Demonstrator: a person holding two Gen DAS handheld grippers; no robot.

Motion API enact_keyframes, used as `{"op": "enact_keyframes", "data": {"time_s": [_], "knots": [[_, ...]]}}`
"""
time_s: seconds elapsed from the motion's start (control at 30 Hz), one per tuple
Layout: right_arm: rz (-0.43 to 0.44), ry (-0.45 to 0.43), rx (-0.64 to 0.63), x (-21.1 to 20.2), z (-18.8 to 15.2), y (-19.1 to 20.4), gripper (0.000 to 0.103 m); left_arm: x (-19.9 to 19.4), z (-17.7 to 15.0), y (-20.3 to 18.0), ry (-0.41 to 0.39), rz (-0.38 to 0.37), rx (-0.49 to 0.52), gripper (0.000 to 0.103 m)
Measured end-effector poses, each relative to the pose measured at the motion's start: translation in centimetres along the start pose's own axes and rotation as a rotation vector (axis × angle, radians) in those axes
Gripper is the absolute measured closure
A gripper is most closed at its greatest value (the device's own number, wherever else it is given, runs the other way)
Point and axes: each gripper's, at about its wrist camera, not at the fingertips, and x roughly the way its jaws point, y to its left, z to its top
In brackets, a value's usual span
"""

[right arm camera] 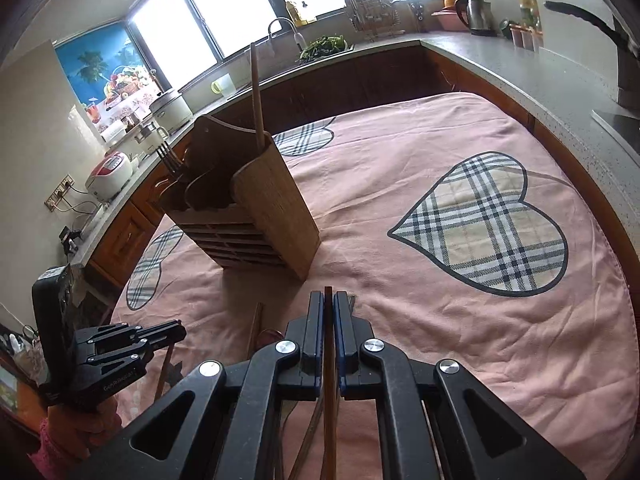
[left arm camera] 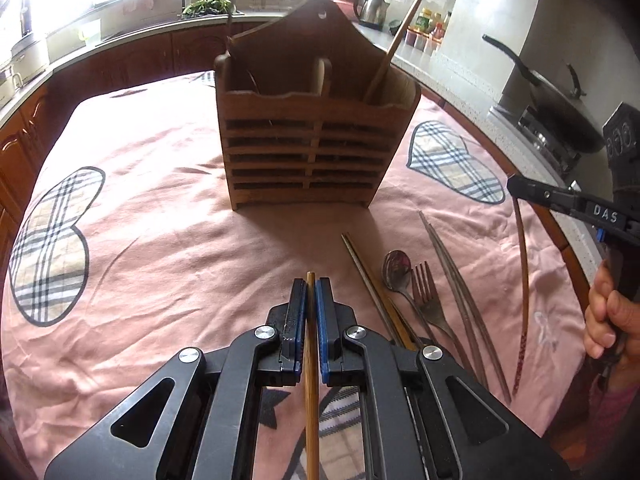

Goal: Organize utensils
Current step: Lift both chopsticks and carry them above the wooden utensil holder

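A light wooden chopstick [left arm camera: 311, 360] runs lengthwise between the blue pads of the left gripper [left arm camera: 311, 286], which is clamped on it, the tip just clearing the fingertips and the shaft passing back under the gripper body. The right gripper [right arm camera: 328, 300] is likewise closed on a darker brown chopstick [right arm camera: 329, 380], held the same way, its tip level with the fingertips; in the left wrist view this chopstick [left arm camera: 525, 280] hangs down from the right gripper [left arm camera: 514, 184], with patterned marking near its lower end. Both grippers are above the pink cloth [left arm camera: 160, 240], near the wooden utensil holder [left arm camera: 316, 136], which stands upright on it beyond them. The holder has two front compartments split by a divider; one long wooden stick [left arm camera: 394, 46] leans out of its right compartment, and the dark prongs of a fork [right arm camera: 170, 162] rise from the left one. On the cloth between the two grippers lie the loose utensils side by side: one metal spoon [left arm camera: 397, 268], one metal fork [left arm camera: 426, 296], a pair of metal chopsticks [left arm camera: 452, 276] to their right, and a further pair of chopsticks [left arm camera: 366, 276] to their left, one metal and one wooden. Three plaid hearts [right arm camera: 486, 224] show on the cloth. A hand [left arm camera: 608, 320] grips the right gripper's handle, and another hand [right arm camera: 92, 428] in a pink sleeve holds the left.
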Motion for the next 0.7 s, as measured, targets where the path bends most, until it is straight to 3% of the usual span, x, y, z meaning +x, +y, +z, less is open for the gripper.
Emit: {"op": "enact_keyframes", "data": {"time_s": [0.3, 0.7], "knots": [[-0.001, -0.074, -0.033, -3.5, -0.3, 1.7, 0.098, -6.9, -0.2, 0.2, -0.153, -0.006, -0.038, 0.099], [-0.014, -0.162, -0.074, -7.6, -1.2, 3.6, 0.098, -11.0, -1.7, 0.6, -0.272, -0.014, -0.085, 0.099]]}}
